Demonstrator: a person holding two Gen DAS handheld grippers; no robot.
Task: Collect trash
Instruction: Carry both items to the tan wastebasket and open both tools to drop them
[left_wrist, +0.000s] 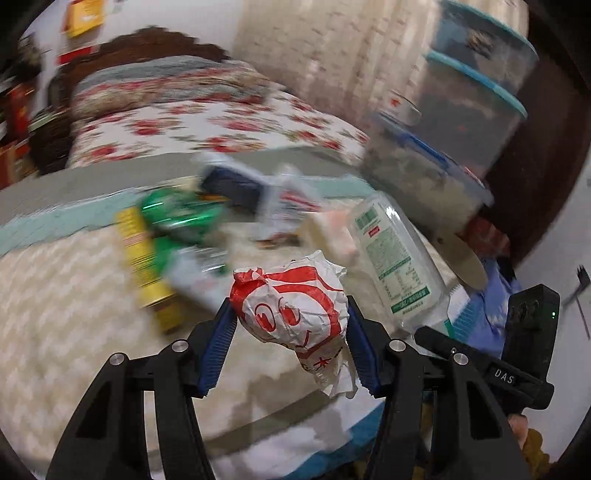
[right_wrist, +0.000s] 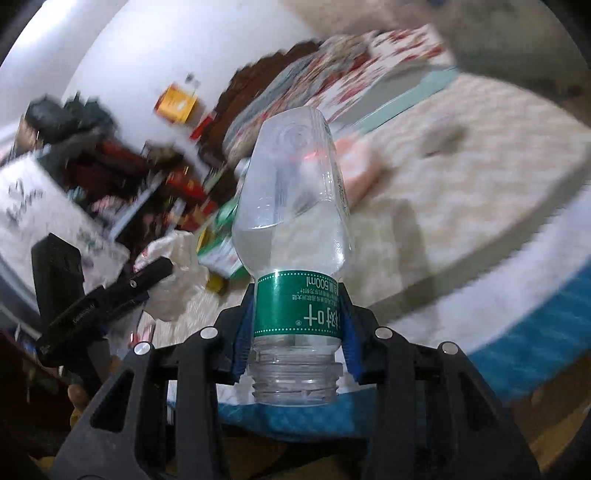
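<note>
My left gripper (left_wrist: 290, 314) is shut on a crumpled white paper wrapper with red print (left_wrist: 291, 306) and holds it above the bed. My right gripper (right_wrist: 297, 314) is shut on a clear plastic bottle with a green label (right_wrist: 295, 236), gripped at the label, its open neck toward the camera. The bottle also shows in the left wrist view (left_wrist: 391, 254), to the right of the wrapper. The wrapper shows in the right wrist view (right_wrist: 177, 273), with the left gripper's body at the far left. More trash lies on the cream blanket (left_wrist: 55, 280): a yellow can (left_wrist: 147, 266), green packaging (left_wrist: 177, 214), a dark blue packet (left_wrist: 232, 184).
A floral quilt (left_wrist: 221, 122) lies beyond the blanket. Stacked clear storage boxes with blue lids (left_wrist: 461, 122) stand at the right. A pink item (right_wrist: 362, 162) lies behind the bottle. Clutter and a yellow box (right_wrist: 177, 103) line the wall. The bed's blue edge (right_wrist: 535, 350) is near.
</note>
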